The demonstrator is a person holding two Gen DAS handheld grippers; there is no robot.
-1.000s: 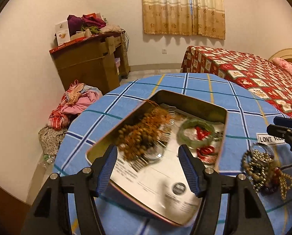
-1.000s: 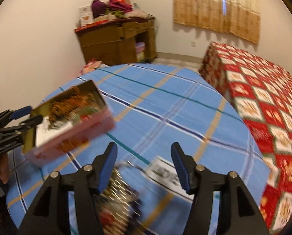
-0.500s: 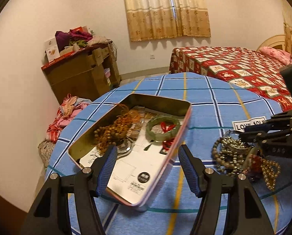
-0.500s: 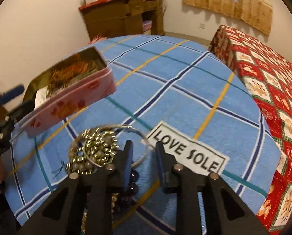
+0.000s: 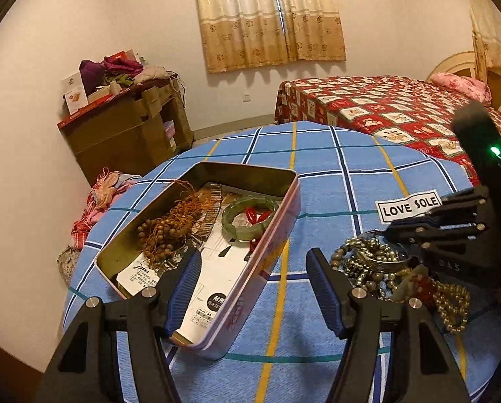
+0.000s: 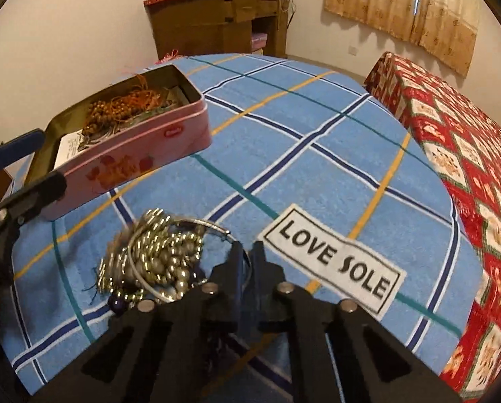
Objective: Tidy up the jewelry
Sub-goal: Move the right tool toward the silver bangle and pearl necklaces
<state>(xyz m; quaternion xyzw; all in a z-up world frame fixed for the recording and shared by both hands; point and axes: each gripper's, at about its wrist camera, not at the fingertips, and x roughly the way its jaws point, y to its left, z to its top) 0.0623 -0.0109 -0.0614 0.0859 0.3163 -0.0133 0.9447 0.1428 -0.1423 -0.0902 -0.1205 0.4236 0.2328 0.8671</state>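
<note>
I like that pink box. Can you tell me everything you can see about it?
The pink tin is a long metal box with rounded corners, lid off, red pictures on its side and a gold-looking inside. It sits on the blue checked tablecloth. Inside lie brown beads, a green bangle and a printed paper. The open left gripper straddles its near corner.

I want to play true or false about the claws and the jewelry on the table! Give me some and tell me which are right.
1. The green bangle lies inside the tin. True.
2. The tin's lid is shut. False: the tin is open.
3. The right claw is shut on the silver ring at the bead pile. True.
4. The left claw holds the brown beads. False: it is open, astride the tin's wall.
</note>
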